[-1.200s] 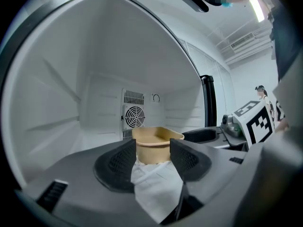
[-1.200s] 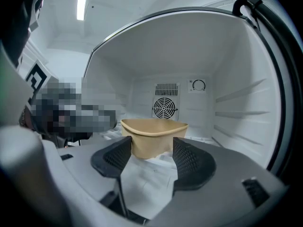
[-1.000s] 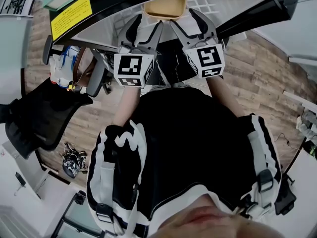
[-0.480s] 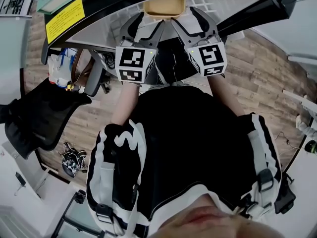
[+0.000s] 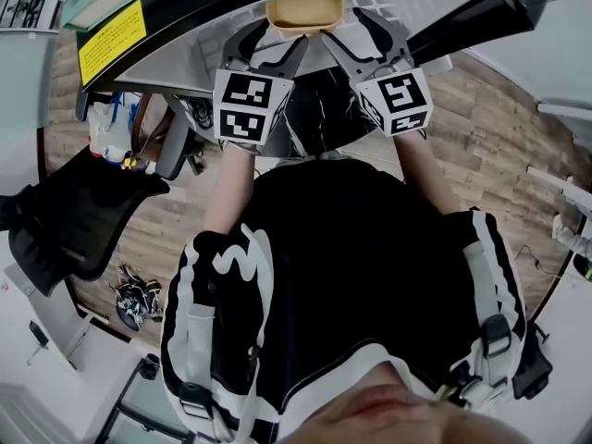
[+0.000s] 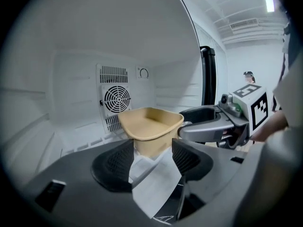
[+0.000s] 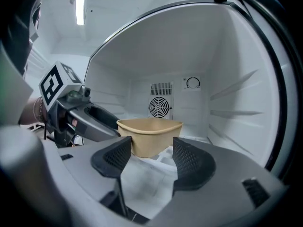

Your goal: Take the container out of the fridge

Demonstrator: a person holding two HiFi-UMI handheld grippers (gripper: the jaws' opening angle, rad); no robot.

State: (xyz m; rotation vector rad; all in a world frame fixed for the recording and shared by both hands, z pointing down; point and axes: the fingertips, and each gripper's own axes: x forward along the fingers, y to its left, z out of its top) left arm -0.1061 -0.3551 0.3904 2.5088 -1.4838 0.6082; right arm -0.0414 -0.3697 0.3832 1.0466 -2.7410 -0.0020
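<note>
Fridge [image 7: 227, 103] walls, white and bare, fill both gripper views. A round fan grille [image 7: 160, 108] sits in the back wall.

The tan container [image 6: 150, 126] stands on the fridge floor, in front of the fan. It is open on top, and I cannot see anything in it. Its bottom is hidden behind the black pads [image 6: 113, 167] in both gripper views.

The left gripper [image 6: 151, 157] has its jaws wide apart. The container is just ahead of the gap, and nothing is pinched. The right gripper [image 7: 149, 157] is the same, wide apart with the container [image 7: 149, 134] just ahead.

In the left gripper view, the right gripper [image 6: 213, 126] comes in from the side, and one grey jaw reaches the container's rim. I cannot tell if it touches.

A white patch lies low between the pads. It is hard to make out what it is.

From the head view, the container [image 5: 305, 9] is at the very top, and the picture edge cuts it off. The left gripper [image 5: 276, 44] and right gripper [image 5: 356, 40] point up at it, side by side. The person's black and white top [image 5: 351, 276] fills the lower part.
</note>
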